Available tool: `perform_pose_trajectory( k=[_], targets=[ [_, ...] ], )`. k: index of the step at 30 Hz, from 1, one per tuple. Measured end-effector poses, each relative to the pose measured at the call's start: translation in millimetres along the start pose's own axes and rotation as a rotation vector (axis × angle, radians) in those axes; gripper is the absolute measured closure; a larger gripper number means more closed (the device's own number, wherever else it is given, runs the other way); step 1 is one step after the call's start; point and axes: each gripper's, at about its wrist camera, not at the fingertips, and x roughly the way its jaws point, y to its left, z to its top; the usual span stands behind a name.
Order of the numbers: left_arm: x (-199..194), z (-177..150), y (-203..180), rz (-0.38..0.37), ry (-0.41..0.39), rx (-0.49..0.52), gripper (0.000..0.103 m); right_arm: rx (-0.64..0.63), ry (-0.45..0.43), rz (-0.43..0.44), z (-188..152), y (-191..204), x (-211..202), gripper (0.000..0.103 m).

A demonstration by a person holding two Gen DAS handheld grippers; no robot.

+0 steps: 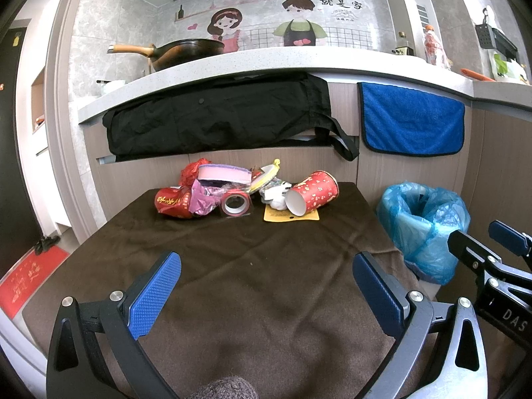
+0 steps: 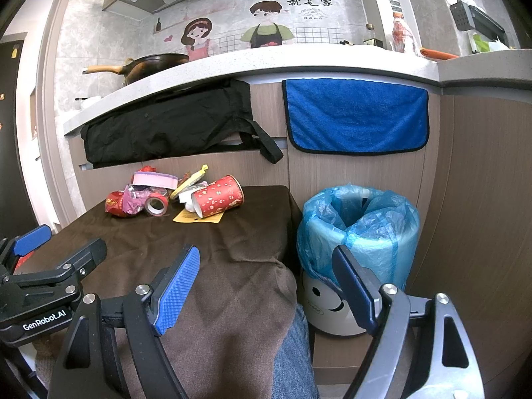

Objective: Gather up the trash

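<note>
A pile of trash lies at the far edge of the brown cloth (image 1: 266, 266): a red paper cup (image 1: 314, 191) on its side, a red tape roll (image 1: 234, 203), a crushed red packet (image 1: 173, 202), a pink wrapper (image 1: 202, 199), a pink sponge (image 1: 224, 173) and a yellow card (image 1: 279, 214). The cup (image 2: 217, 196) and tape roll (image 2: 156, 204) also show in the right wrist view. A bin with a blue bag (image 2: 357, 229) stands right of the table. My left gripper (image 1: 266, 286) is open and empty over the cloth. My right gripper (image 2: 266, 279) is open and empty near the table's right edge.
A kitchen counter (image 1: 266, 63) runs behind the table, with a black wok (image 1: 186, 51) on it. A black bag (image 1: 216, 116) and a blue towel (image 1: 412, 119) hang on the cabinet front. A red mat (image 1: 26, 279) lies on the floor at left.
</note>
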Motion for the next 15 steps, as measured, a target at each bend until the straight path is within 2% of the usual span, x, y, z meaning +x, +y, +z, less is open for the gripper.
perform_pose_trajectory(
  k=[15],
  targets=[
    [3.4,4.2,0.9,0.001,0.004,-0.002,0.001,0.002,0.001,-0.002,-0.5,-1.2,0.1,0.023]
  ],
)
